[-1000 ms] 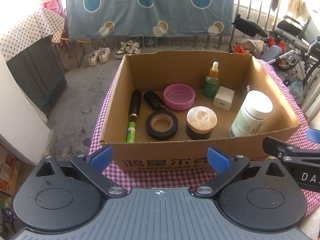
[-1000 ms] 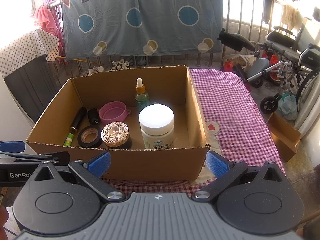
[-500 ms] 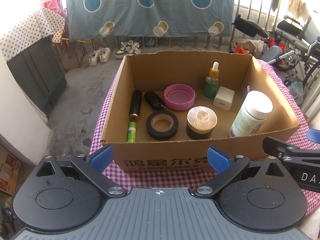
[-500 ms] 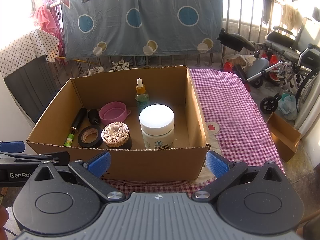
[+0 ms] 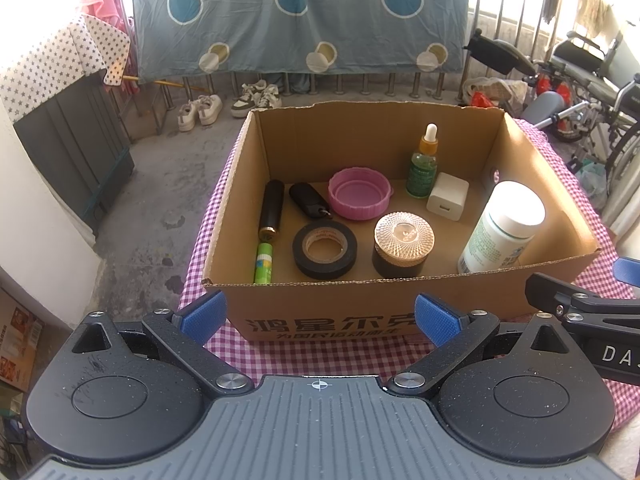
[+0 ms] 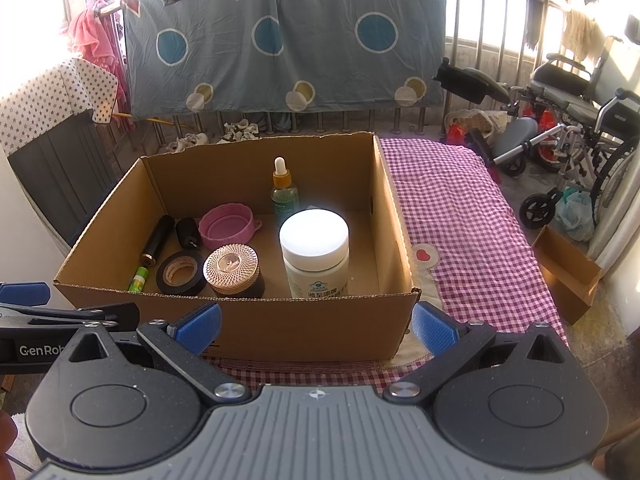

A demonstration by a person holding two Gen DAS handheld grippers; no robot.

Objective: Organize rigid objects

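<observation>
An open cardboard box (image 5: 544,168) (image 6: 394,208) stands on a checked cloth. Inside it are a white bottle (image 5: 502,228) (image 6: 315,254), a dropper bottle (image 5: 423,164) (image 6: 283,190), a white charger (image 5: 447,196), a pink lid (image 5: 359,193) (image 6: 228,226), a jar with a ribbed gold lid (image 5: 403,244) (image 6: 233,270), a black tape roll (image 5: 324,250) (image 6: 181,272), a black tube (image 5: 272,210), a black fob (image 5: 308,199) and a green stick (image 5: 263,262). My left gripper (image 5: 318,316) is open, empty, in front of the box's near wall. My right gripper (image 6: 316,326) is open and empty there too.
The checked cloth (image 6: 460,216) stretches right of the box. A small cardboard box (image 6: 566,272) lies on the floor to the right. A wheelchair (image 6: 576,108) stands at the far right, shoes (image 5: 200,110) and a hung sheet (image 5: 296,16) behind. The floor drops away left of the table.
</observation>
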